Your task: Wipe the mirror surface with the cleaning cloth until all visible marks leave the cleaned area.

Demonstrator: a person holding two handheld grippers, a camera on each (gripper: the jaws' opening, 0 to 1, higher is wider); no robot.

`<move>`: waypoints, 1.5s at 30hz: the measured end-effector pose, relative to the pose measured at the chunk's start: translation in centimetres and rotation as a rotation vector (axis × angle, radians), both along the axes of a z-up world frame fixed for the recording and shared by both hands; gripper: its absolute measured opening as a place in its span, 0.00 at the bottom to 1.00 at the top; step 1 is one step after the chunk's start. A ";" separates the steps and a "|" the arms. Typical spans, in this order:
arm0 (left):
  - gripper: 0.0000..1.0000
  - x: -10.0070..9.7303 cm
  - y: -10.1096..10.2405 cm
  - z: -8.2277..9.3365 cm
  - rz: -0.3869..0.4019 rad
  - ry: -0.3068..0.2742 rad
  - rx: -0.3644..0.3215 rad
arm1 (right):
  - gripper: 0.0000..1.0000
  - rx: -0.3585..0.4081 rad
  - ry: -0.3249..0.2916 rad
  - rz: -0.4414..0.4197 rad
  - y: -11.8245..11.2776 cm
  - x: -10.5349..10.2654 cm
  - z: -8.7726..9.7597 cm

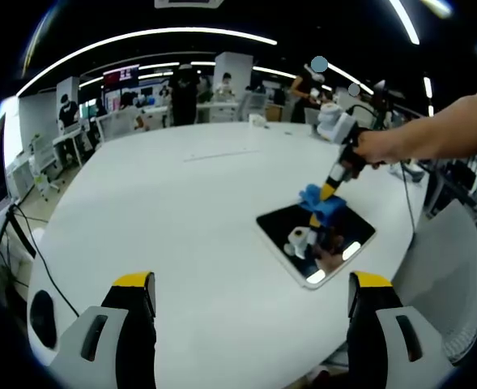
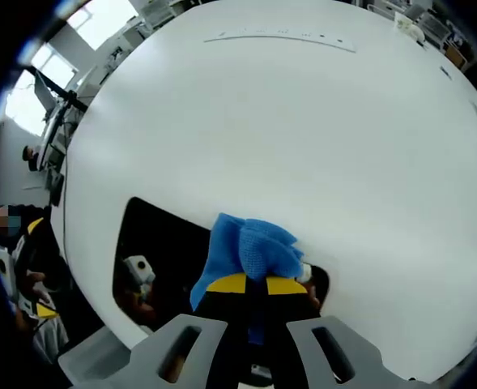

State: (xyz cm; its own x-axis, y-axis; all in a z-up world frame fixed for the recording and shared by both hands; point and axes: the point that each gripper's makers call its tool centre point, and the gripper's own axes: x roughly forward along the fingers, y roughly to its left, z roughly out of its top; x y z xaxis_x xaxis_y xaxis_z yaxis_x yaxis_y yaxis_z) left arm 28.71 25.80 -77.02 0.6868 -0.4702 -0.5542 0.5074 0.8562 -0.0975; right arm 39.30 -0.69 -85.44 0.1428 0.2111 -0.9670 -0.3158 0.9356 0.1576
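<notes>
The broad white round-edged table (image 1: 181, 211) carries everything, and its bare spread gives the wiping stroke room on all sides. Toward its right edge in the left gripper view lies the flat rectangular mirror with a pale frame and dark reflecting face (image 1: 287, 225), set level on the table so that pressure from above pins it rather than tips it. In the right gripper view the same mirror (image 2: 161, 235) sits near and to the left, its far edge running under the cloth.

On the mirror's far part rests the bunched blue cleaning cloth (image 1: 319, 203), pressed down by the right gripper (image 1: 339, 174), which comes in from the right with a person's forearm (image 1: 440, 134) stretched behind it; the arm reaches down at a slant, tool tip lowest, a pose that I judge suits rubbing the glass. From that gripper's own camera the cloth (image 2: 250, 247) bulges just ahead of the right gripper (image 2: 250, 285), whose yellow-tipped jaws are clenched on a fold of it (the tips nearly meet).

The left gripper (image 1: 250, 296) hangs above the near table, well apart from the mirror, jaws spread wide and holding nothing, probably kept back to leave the work visible.
</notes>
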 end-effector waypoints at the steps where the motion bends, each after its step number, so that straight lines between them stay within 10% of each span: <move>1: 1.00 0.0 0.0 0.0 0.001 -0.001 -0.002 | 0.00 0.000 0.000 -0.001 0.0 -0.1 0.0; 45: 1.00 0.2 -0.7 2.0 0.054 -0.067 0.004 | 0.00 0.048 -0.029 -0.023 0.5 -8.2 -0.3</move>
